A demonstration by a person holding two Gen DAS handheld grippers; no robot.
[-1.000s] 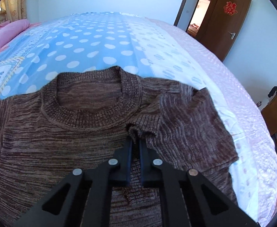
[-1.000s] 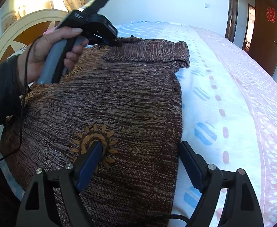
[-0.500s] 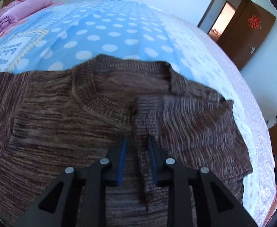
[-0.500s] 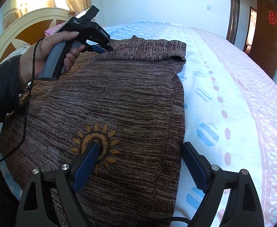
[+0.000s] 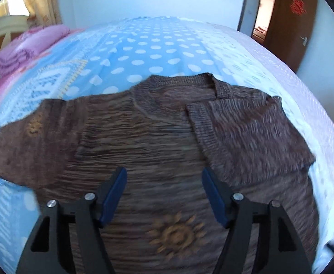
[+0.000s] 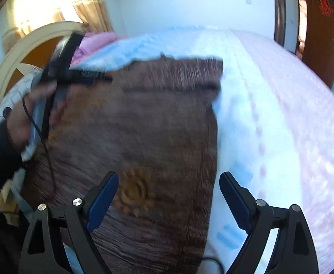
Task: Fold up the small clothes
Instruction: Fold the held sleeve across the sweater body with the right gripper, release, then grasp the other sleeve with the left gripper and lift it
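Nearest in the left wrist view, the left gripper point(image 5: 163, 193) hangs with its two blue-padded fingers spread wide apart, holding nothing. Below and beyond it lies the brown knitted sweater point(image 5: 157, 141), spread flat on the bed point(image 5: 157, 52). An orange sun motif point(image 5: 174, 235) on the sweater's chest sits just between the fingers' bases. One sleeve point(image 5: 249, 137) is folded inward across the sweater's chest, its cuff near the round neckline point(image 5: 178, 84); the other sleeve point(image 5: 30, 141) still stretches outward. Beyond the sweater's collar, the blue polka-dot bedcover runs toward a stack of folded pink bedding point(image 5: 27, 48) and a brown door point(image 5: 292, 20).

In the blurred right wrist view, the right gripper point(image 6: 169, 201) is likewise spread open and empty, hovering over the sweater's lower edge.

No containers appear.
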